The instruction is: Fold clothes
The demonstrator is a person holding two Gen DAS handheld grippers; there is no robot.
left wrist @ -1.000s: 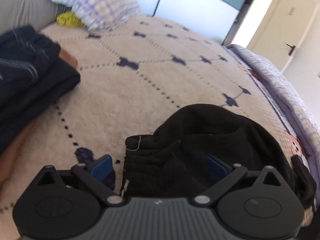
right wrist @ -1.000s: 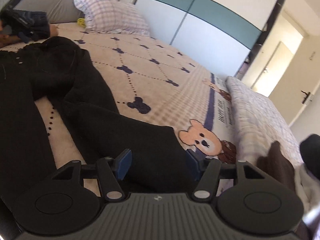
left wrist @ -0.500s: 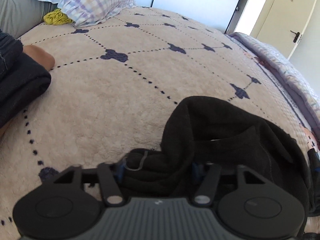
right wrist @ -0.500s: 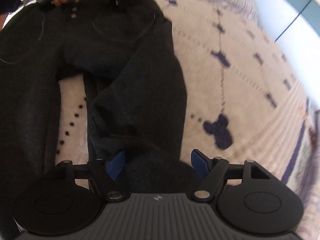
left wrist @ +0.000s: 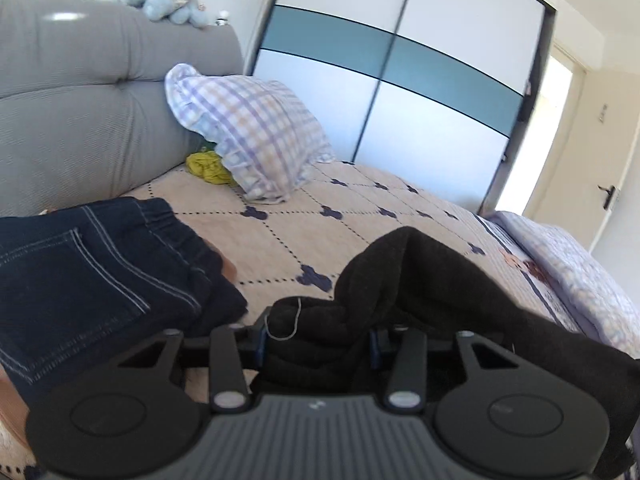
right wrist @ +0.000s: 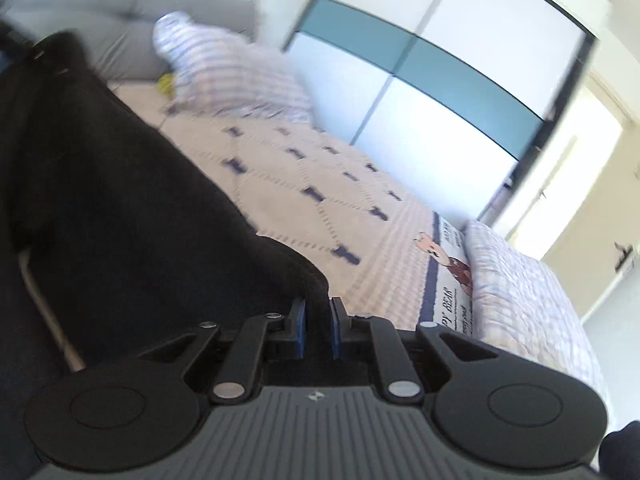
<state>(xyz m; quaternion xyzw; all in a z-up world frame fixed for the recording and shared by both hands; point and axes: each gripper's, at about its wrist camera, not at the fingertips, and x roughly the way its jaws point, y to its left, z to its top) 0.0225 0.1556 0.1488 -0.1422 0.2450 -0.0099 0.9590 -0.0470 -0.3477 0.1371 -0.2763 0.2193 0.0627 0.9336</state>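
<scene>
Bed (right wrist: 360,216) blurred; black garment (right wrist: 120,208) cropped.

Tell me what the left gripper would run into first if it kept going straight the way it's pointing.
The left gripper is shut on the black garment, so that bunched cloth comes first. Past it lies the patterned bedspread, probably before the plaid pillow; depth is unclear.

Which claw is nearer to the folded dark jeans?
Left. The left claw grips black fabric right beside the folded dark jeans. The right claw holds a black garment; no jeans show there.
</scene>
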